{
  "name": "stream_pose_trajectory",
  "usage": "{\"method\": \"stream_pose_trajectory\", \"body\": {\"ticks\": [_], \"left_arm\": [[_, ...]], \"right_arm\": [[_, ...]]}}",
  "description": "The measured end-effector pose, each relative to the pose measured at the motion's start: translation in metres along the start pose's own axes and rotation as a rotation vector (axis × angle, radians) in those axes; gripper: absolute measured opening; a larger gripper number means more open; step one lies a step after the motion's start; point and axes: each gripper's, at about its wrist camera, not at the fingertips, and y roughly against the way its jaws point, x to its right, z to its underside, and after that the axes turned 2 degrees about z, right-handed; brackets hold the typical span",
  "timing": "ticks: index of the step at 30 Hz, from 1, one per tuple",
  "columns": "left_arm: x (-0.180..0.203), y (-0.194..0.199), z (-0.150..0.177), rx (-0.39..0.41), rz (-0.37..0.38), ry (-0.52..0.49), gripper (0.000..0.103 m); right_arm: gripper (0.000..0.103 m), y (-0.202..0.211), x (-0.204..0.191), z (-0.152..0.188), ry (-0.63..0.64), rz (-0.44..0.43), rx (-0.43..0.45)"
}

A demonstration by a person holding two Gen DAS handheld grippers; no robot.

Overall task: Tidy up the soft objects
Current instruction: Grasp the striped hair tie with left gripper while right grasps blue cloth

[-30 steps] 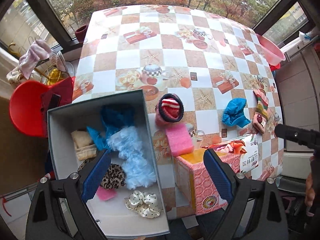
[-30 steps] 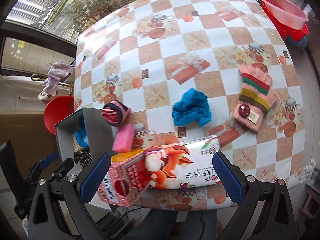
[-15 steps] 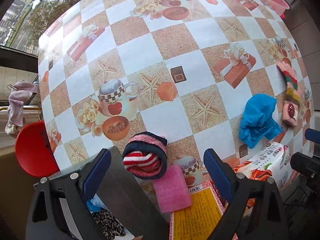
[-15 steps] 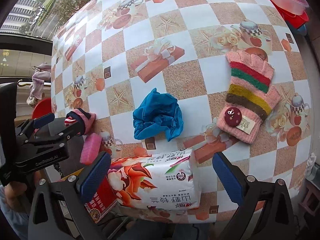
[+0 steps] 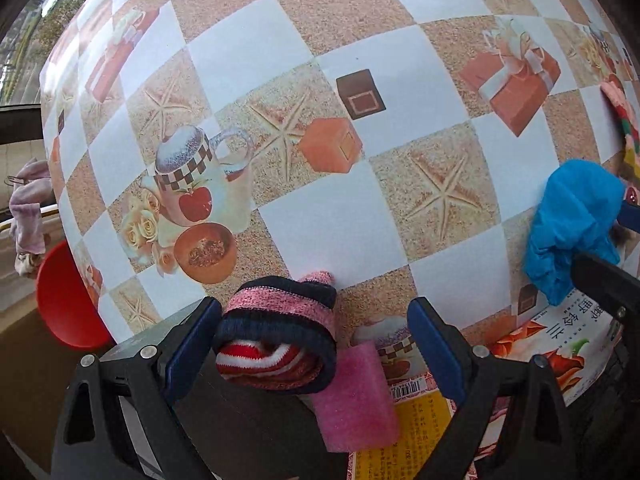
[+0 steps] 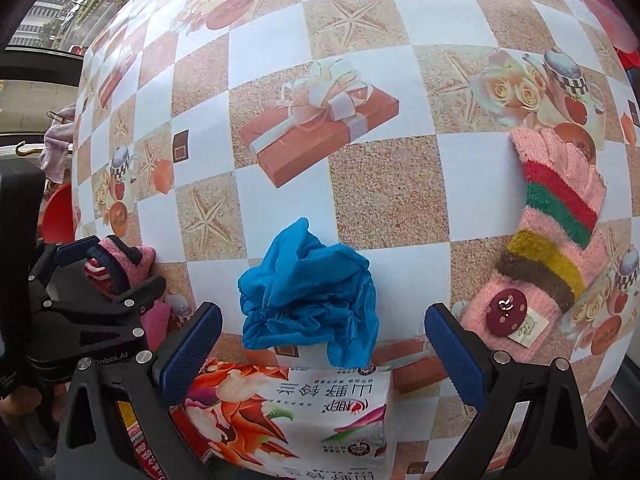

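A rolled pink, navy and red striped knit piece [image 5: 276,340] lies on the checkered table [image 5: 332,216], between the wide-apart fingers of my left gripper [image 5: 312,344], which is open around it. A pink sponge [image 5: 352,400] lies just below it on the right. In the right wrist view a crumpled blue cloth [image 6: 308,296] sits just ahead of my open right gripper [image 6: 324,344]. The left gripper [image 6: 108,276] shows there at the far left, around the knit roll [image 6: 116,268]. A pink striped knit glove [image 6: 556,248] with a dark red button lies at the right.
A tissue pack [image 6: 288,416] printed with orange flowers lies under the right gripper, on a red and yellow box [image 5: 408,432]. The grey storage box's edge [image 5: 168,320] is at the lower left. A red chair [image 5: 64,304] stands beyond the table's left edge.
Both grippers have come down close to the table. The left one left the grey box and closed in on the knit roll; the right one neared the blue cloth.
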Motion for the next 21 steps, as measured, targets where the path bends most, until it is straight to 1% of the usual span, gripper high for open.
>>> {"method": "stream_pose_trajectory", "body": {"ticks": [4, 7, 8, 9, 10, 11, 12, 13, 14, 15, 16, 18, 21], "left_arm": [[0.001, -0.012, 0.001, -0.039, -0.015, 0.002, 0.095], [0.001, -0.015, 0.003, -0.038, -0.008, -0.002, 0.094], [0.002, -0.016, 0.0, -0.037, -0.005, -0.007, 0.092], [0.004, -0.015, -0.002, -0.037, -0.005, -0.012, 0.086], [0.005, -0.015, -0.002, -0.037, -0.007, -0.018, 0.081], [0.001, -0.013, -0.001, -0.042, -0.003, -0.021, 0.066], [0.002, -0.014, -0.003, -0.05, 0.011, -0.019, 0.046], [0.001, -0.015, -0.002, -0.059, 0.033, -0.011, 0.035], [-0.001, -0.015, 0.001, -0.056, 0.05, -0.004, 0.026], [-0.001, -0.013, 0.003, -0.038, 0.048, -0.007, 0.022], [-0.001, -0.01, 0.006, -0.019, 0.042, -0.019, 0.021], [0.0, -0.002, 0.012, 0.025, 0.045, -0.034, 0.02], [-0.004, 0.014, 0.018, 0.093, 0.049, -0.011, 0.02]], "right_arm": [[0.102, -0.011, -0.003, -0.005, 0.016, 0.014, -0.011], [0.101, -0.015, -0.007, -0.004, 0.034, 0.028, -0.006], [0.092, -0.016, -0.008, -0.003, 0.039, 0.029, -0.006], [0.073, -0.017, -0.01, -0.003, 0.044, 0.028, -0.007], [0.064, -0.018, -0.01, -0.002, 0.046, 0.03, -0.012], [0.054, -0.019, -0.01, -0.002, 0.044, 0.03, -0.016], [0.053, -0.021, -0.012, -0.001, 0.041, 0.031, -0.014], [0.049, -0.02, -0.012, 0.001, 0.041, 0.027, -0.01], [0.046, -0.019, -0.012, 0.002, 0.043, 0.02, -0.005], [0.043, -0.018, -0.011, 0.003, 0.042, 0.015, -0.001], [0.041, -0.015, -0.008, 0.005, 0.039, 0.005, 0.003], [0.041, -0.009, -0.003, 0.006, 0.025, -0.015, 0.014], [0.041, 0.0, 0.008, 0.007, -0.012, -0.043, 0.035]]}}
